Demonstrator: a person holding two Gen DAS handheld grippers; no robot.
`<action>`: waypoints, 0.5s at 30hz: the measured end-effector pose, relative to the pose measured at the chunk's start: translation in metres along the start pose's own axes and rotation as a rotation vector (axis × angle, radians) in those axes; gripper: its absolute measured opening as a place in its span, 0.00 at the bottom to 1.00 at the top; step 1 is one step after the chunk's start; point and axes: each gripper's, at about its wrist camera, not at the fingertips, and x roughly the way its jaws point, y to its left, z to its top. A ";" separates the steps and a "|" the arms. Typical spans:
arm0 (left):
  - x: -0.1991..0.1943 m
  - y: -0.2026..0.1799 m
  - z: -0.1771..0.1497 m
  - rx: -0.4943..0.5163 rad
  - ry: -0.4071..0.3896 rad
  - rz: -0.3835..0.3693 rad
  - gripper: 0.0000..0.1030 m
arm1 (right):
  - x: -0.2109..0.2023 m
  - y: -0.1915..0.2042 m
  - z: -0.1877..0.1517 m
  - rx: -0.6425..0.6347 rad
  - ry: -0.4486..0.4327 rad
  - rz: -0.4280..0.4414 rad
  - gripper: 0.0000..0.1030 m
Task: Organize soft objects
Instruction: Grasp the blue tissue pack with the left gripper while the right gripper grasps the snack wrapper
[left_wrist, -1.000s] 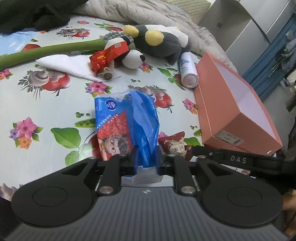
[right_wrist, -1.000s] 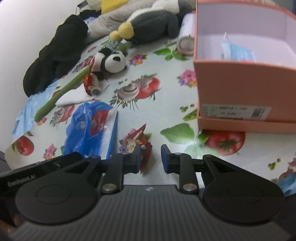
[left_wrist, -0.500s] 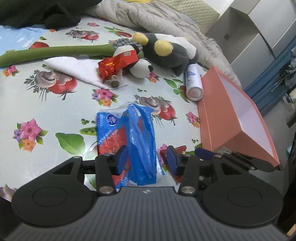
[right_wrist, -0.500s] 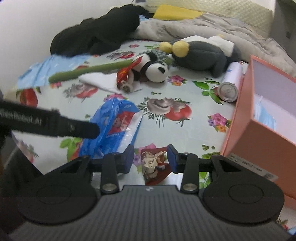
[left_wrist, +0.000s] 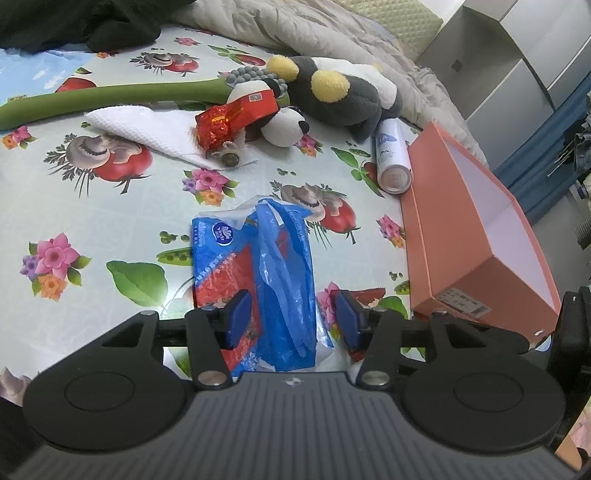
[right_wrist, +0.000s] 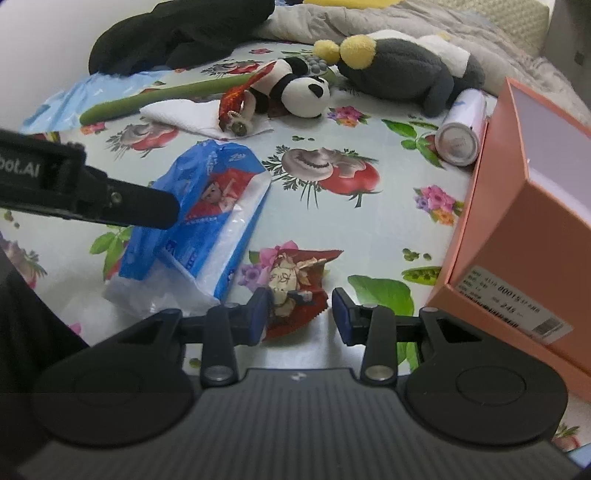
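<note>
Between the closing right tongs (right_wrist: 297, 315) lies the small red crinkly snack packet (right_wrist: 293, 284), not yet pinched, pointing away.

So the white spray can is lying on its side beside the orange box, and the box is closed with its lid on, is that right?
Not quite: the orange box is open, with no lid on it, as the right wrist view shows by its pale inside. The white spray can does lie on its side beside it.

Left tongs (left_wrist: 291, 321) opening, right tongs (right_wrist: 299, 314) closing
</note>
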 end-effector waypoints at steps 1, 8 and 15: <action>0.001 -0.001 0.000 0.003 0.001 0.001 0.55 | 0.001 0.000 0.000 0.002 0.004 0.003 0.29; 0.008 -0.009 -0.001 0.039 0.007 0.030 0.56 | -0.006 -0.010 -0.003 0.053 -0.006 -0.011 0.27; 0.015 -0.012 -0.004 0.071 0.006 0.072 0.56 | -0.018 -0.016 -0.007 0.075 -0.016 -0.028 0.27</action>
